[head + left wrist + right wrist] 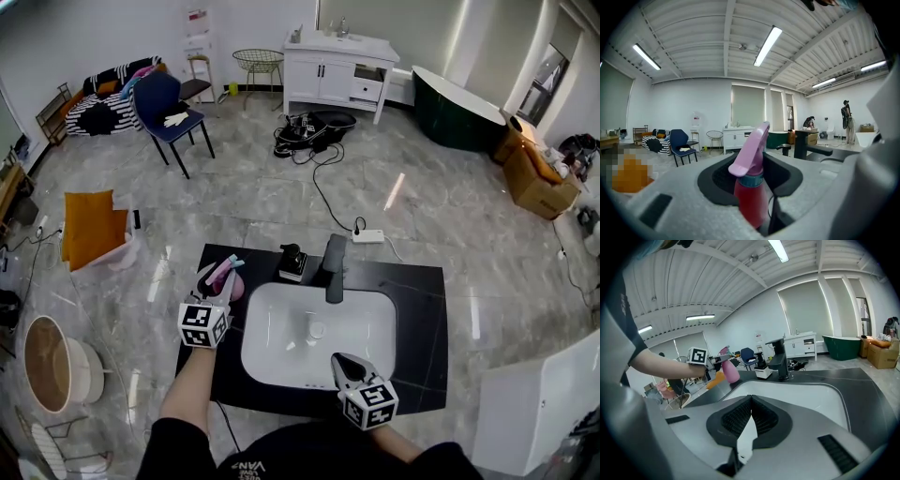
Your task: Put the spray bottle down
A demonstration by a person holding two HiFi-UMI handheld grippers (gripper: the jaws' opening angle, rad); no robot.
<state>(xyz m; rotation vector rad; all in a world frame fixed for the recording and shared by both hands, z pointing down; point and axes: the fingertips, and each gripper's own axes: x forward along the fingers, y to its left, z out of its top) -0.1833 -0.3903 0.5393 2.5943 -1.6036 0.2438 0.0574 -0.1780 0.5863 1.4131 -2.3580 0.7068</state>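
A pink spray bottle [234,283] with a lighter pink trigger head is upright in my left gripper [218,286], over the black counter [417,309] just left of the white sink basin [281,347]. In the left gripper view the jaws of the left gripper [754,199] are shut on the body of the spray bottle [751,197]. Whether its base touches the counter is hidden. My right gripper [342,364] hangs over the basin's front rim, shut and empty, jaw tips touching. From the right gripper [750,401] the spray bottle [731,370] shows far left.
A black faucet [334,267] and a black-and-white soap dispenser [292,263] stand behind the basin. On the floor around are a cable with a power strip [367,236], a blue chair [167,114], an orange cushion [92,225] and a white cabinet [336,70].
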